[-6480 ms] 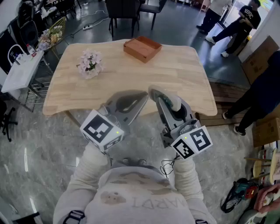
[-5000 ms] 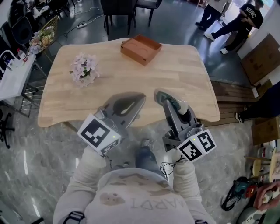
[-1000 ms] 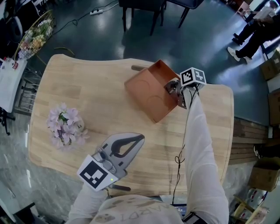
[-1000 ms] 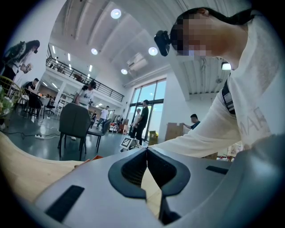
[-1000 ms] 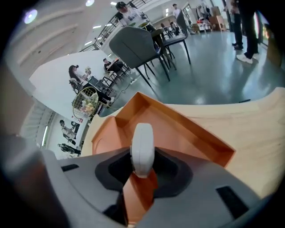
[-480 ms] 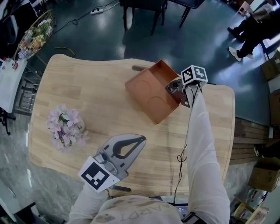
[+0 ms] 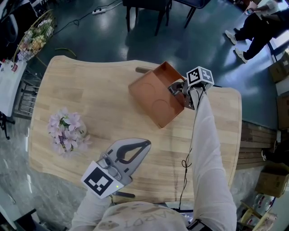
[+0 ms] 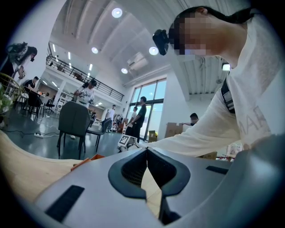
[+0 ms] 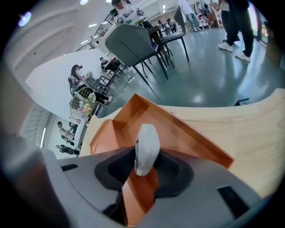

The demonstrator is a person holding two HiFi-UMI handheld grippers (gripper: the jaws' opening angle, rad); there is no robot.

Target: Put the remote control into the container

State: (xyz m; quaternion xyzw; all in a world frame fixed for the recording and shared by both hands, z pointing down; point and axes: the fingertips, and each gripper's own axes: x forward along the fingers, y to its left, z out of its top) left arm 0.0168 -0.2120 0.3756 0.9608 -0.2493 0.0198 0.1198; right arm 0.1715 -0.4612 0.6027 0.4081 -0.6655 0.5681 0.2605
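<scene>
An orange-brown open container (image 7: pixel 156 97) sits at the far right of the wooden table (image 7: pixel 99 94). My right gripper (image 7: pixel 175 88) reaches out over its right corner. In the right gripper view a white remote control (image 9: pixel 146 147) stands on edge between the pads, above the container (image 9: pixel 178 127). The right gripper (image 9: pixel 144 156) has its jaws closing on it. My left gripper (image 7: pixel 145 142) hovers near the table's front edge. Its tips meet in the left gripper view (image 8: pixel 147 149), with nothing between them.
A bunch of pale pink flowers (image 7: pixel 67 131) lies at the table's left. A short dark thing (image 7: pixel 141 70) lies just behind the container. Dark chairs (image 7: pixel 149 6) stand beyond the table, and people stand at the far right (image 7: pixel 253 27).
Since the earliest frames my right arm has stretched out from in front of my body to the container. Over the last second it has hardly shifted. The left gripper stays put.
</scene>
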